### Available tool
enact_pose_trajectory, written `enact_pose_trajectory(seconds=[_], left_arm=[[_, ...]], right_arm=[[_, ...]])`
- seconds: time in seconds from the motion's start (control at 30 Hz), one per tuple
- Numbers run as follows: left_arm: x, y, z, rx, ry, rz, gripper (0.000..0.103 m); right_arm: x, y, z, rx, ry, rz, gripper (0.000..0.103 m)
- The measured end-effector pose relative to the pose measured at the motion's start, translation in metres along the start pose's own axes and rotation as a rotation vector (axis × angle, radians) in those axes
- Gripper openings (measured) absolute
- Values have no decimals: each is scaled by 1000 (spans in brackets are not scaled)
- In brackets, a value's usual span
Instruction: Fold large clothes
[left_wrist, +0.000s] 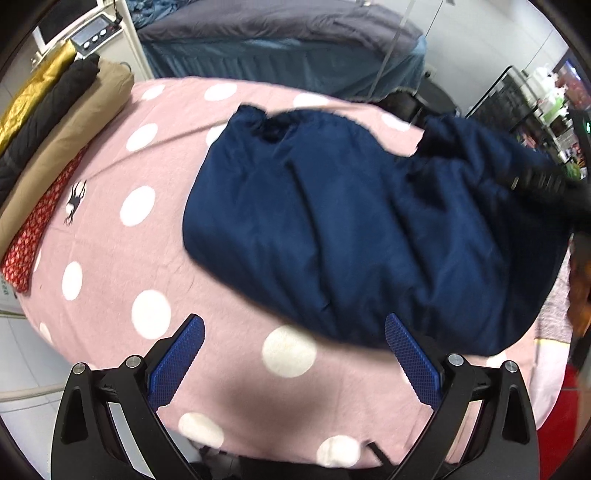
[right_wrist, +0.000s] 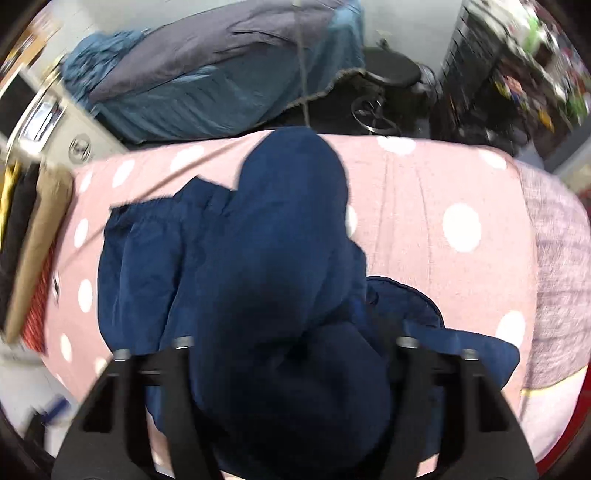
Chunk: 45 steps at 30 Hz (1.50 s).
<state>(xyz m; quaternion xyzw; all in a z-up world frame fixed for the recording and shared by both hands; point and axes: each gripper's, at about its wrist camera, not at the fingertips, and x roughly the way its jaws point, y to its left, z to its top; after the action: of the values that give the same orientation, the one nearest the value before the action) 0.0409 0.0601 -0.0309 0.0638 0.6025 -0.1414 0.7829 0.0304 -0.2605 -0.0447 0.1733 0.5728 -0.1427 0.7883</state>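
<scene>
A navy garment (left_wrist: 351, 229) lies partly folded on a pink bedsheet with white dots (left_wrist: 110, 258). My left gripper (left_wrist: 293, 321) hovers open over the sheet at the garment's near edge, with nothing between its blue pads (left_wrist: 177, 362). The right gripper (left_wrist: 543, 184) comes in from the right onto the garment's far right corner. In the right wrist view, a thick bunch of the navy garment (right_wrist: 229, 258) fills the gap of the right gripper (right_wrist: 295, 339) and hides its fingertips. It looks shut on the fabric, part of which is raised toward the camera.
Several folded clothes (left_wrist: 55, 122) are stacked along the sheet's left edge. A grey-and-blue covered bed (left_wrist: 280, 44) stands behind. A purple-grey cloth (right_wrist: 554, 277) lies at the sheet's right end. A black stool (right_wrist: 391, 70) and dark shelves (left_wrist: 517, 103) stand at the back right.
</scene>
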Motion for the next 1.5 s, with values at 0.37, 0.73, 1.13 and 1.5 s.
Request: enact_pose_trajectory(seconds=[0.37, 0.73, 1.13, 1.5], left_arm=[[-20, -25, 19, 100, -67, -72, 96], [-5, -87, 17, 302, 27, -121, 96], [53, -178, 24, 573, 150, -102, 96], [45, -166, 21, 640, 95, -155, 29]], right_arm=[[-17, 60, -152, -527, -1, 100, 25], [7, 27, -251, -499, 187, 81, 29], [-57, -15, -247, -117, -26, 192, 81], [-72, -84, -264, 229, -40, 85, 90]])
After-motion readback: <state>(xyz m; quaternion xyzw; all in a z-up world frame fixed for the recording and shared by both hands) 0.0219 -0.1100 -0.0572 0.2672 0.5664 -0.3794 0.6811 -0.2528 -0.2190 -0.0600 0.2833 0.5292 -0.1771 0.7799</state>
